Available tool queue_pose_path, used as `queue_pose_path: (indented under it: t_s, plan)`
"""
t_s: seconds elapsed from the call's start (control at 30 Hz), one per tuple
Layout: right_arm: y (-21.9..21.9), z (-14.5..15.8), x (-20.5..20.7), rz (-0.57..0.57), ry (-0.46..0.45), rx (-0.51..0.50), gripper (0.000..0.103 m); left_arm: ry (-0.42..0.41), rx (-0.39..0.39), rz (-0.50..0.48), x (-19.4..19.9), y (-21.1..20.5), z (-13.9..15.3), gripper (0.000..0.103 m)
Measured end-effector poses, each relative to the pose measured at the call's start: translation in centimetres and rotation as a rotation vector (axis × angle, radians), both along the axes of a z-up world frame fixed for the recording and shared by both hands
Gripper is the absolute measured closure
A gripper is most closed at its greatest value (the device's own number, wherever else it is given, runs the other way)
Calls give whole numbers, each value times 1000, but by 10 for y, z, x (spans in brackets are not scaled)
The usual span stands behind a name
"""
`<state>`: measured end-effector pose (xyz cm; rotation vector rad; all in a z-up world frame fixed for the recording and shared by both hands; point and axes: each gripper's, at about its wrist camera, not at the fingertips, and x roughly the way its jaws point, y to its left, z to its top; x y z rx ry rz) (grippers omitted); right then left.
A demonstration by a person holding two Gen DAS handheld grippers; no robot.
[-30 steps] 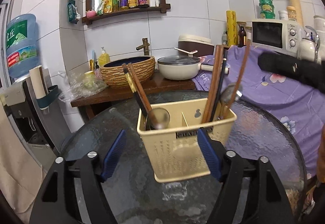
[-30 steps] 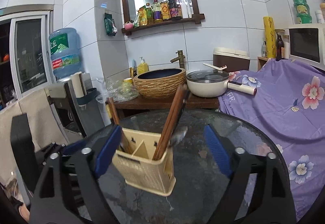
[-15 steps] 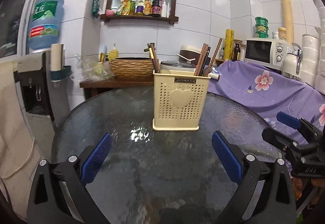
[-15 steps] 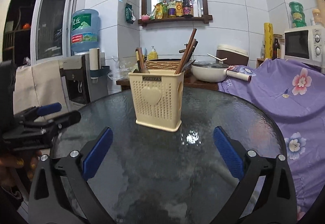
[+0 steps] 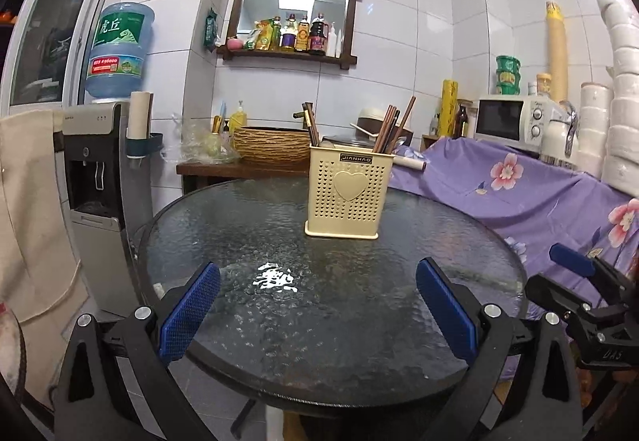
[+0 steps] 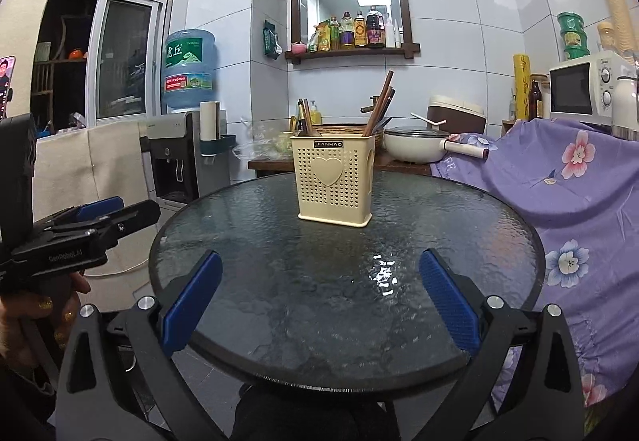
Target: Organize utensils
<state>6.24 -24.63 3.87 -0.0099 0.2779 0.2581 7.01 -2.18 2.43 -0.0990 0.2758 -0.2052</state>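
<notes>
Both my tongs released, held back from the utensil holder on the round table.

Left-wrist view: my left tongs (image 5: 317, 307) gape, grasping nothing, over the near part of the glass table (image 5: 239, 225); the cream utensil holder (image 5: 346, 195) stands upright at the far side, chopsticks (image 5: 393, 127) leaning inside; my right tongs (image 5: 575, 281) show at the right edge. Right-wrist view: my right tongs (image 6: 319, 299) are spread, grasping nothing; the utensil holder (image 6: 333, 181) stands far centre; my left tongs (image 6: 100, 219) are at the left.

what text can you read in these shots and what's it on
"JIANHAO": plate on the holder.
"虎丘": water jug.
"CenRoboLAI", roughly: left gripper body.
"DAS": right gripper body.
Shelf bottles, microwave dials: too small to read.
</notes>
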Motion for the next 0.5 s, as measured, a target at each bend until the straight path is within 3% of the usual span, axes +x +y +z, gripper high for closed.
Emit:
queue_pose_path:
  t_s: [0.23,0.5]
  plan:
    - [-5,5,-30,-20,-38,30,6,-12,-2,4,-26,1,3,6]
    - [-4,9,-35,-25,-57,33,6,-8,-10,8,-31,2,5,6]
